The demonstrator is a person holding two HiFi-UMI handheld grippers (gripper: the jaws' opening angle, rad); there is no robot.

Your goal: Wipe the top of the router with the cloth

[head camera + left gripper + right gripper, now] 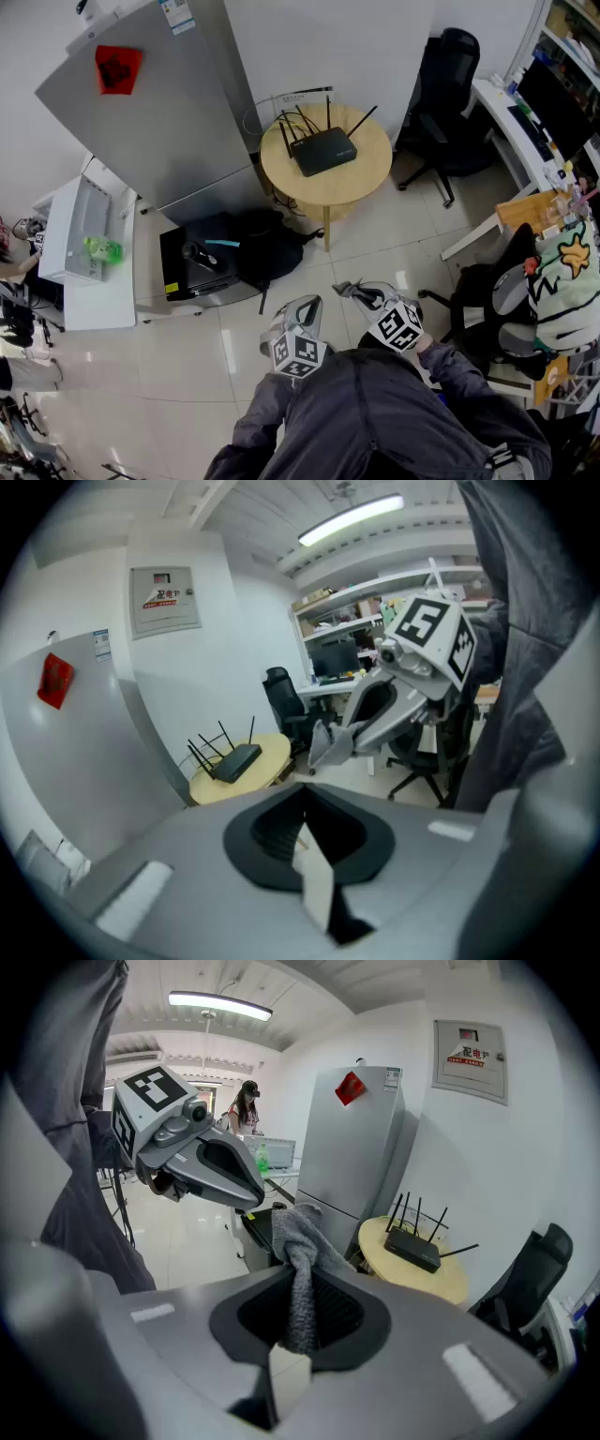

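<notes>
Wall panel (471, 1047): red characters "配电", the rest too small to read.
Fridge label (174, 14): print unreadable.

The router (323, 151) is a flat black box with several thin antennas sticking up and outward (one leaning well out to the side), lying flat near the middle of a round wooden table (361, 178). The cloth (302, 1237) is grey and bunched, pinched between the closed jaws of the right gripper (291, 1349), well apart from the router.
</notes>
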